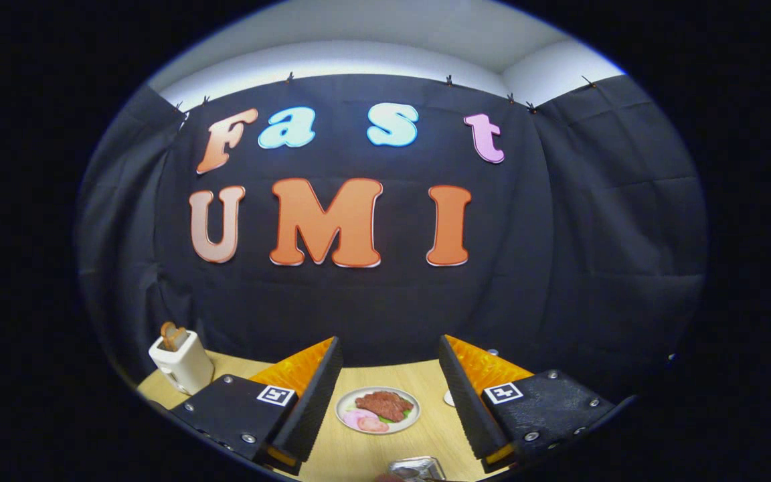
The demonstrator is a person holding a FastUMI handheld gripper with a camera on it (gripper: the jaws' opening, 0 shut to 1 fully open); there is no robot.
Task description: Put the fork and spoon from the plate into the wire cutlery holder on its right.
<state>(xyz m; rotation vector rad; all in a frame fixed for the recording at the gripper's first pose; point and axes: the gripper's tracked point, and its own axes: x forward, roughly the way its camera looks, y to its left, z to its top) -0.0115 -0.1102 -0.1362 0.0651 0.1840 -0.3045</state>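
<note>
My gripper (390,343) is held above a wooden table (436,428), and its fingers stand wide apart with nothing between them. Beyond the fingers and lower down, in the gap between them, a white plate (343,405) lies on the table. It carries slices of brown meat, pink ham and a bit of green. No cutlery can be made out on this plate from here.
A white toaster (183,361) with toast in its slot stands at the table's left, beside the left finger. A shiny metal container (417,468) sits close below the gripper. A small white object (449,399) peeks out from behind the right finger.
</note>
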